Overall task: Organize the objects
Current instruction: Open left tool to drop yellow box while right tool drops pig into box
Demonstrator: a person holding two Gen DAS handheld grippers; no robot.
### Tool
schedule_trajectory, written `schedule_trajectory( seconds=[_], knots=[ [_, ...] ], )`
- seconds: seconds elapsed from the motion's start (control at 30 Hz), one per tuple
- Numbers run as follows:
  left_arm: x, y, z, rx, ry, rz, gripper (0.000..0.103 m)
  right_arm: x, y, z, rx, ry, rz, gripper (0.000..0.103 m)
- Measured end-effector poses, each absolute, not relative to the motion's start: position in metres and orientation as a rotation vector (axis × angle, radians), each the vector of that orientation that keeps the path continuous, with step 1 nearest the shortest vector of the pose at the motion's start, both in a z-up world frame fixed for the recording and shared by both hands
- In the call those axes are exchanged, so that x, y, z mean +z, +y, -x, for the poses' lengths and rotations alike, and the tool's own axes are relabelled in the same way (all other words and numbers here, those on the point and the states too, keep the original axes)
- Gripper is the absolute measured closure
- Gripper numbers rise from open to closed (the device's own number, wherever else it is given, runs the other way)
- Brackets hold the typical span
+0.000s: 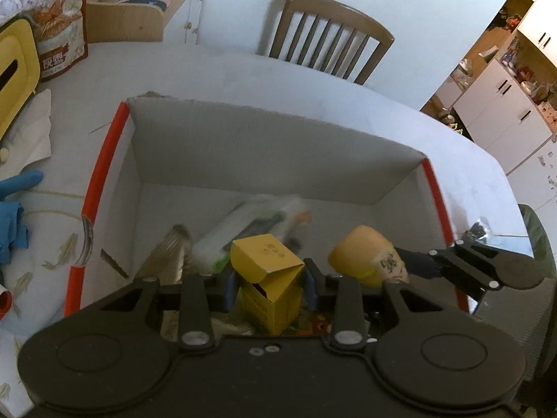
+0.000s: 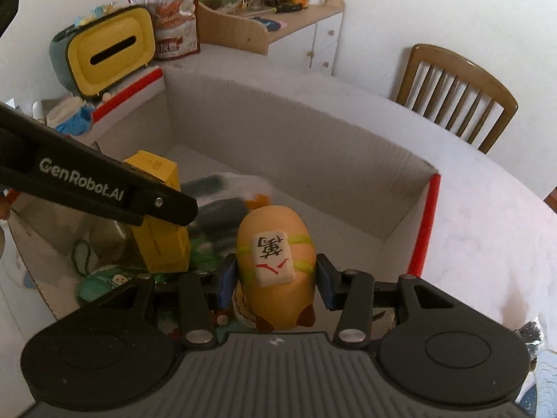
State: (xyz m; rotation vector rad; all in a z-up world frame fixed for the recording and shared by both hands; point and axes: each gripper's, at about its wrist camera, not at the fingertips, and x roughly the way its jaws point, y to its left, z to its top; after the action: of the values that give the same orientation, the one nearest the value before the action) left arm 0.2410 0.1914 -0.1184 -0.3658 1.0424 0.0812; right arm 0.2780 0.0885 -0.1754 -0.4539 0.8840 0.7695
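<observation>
Two fingers (image 1: 229,287) flanking yellow carton (image 1: 268,278)

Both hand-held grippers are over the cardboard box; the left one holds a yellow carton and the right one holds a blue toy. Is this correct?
Not quite: the toy in the right hand-held gripper is orange-yellow, not blue, as the right wrist view shows. The left hand-held gripper does hold the yellow carton over the cardboard box.

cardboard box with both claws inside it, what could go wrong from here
1. The left claw grips the yellow carton near its open top flap, which could crush or slip.
2. The right claw holds the rounded orange toy close beside that carton, so the two might collide.
3. The cardboard box floor is already cluttered, so either item could land tilted.
</observation>
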Motion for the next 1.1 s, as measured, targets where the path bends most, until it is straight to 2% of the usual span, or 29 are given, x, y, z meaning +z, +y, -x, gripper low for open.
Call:
schedule_trajectory(
  seconds=[0.3,0.4,0.47,0.63,0.77,0.97,1.1],
  knots=[
    [-0.132,0.196,-0.243,0.098,1.076,0.360,0.066,-0.178,0.091,-0.278,0.784,0.904,0.447,0.056],
    [-0.131,0.195,-0.245,0.106,1.077,0.350,0.065,-0.177,0.092,-0.278,0.781,0.903,0.447,0.052],
    [-0.132,0.196,-0.244,0.112,1.079,0.345,0.064,-0.175,0.091,-0.277,0.778,0.897,0.442,0.046],
    [-0.131,0.194,-0.244,0.121,1.080,0.340,0.062,-0.169,0.086,-0.273,0.788,0.891,0.432,0.044],
    [-0.128,0.192,-0.240,0.131,1.073,0.321,0.057,-0.162,0.083,-0.267,0.799,0.881,0.426,0.037],
    [-0.120,0.192,-0.232,0.125,1.047,0.334,0.052,-0.150,0.073,-0.258,0.807,0.861,0.412,0.036],
    [-0.110,0.189,-0.229,0.126,1.024,0.324,0.041,-0.140,0.066,-0.252,0.808,0.844,0.399,0.035]
  ],
)
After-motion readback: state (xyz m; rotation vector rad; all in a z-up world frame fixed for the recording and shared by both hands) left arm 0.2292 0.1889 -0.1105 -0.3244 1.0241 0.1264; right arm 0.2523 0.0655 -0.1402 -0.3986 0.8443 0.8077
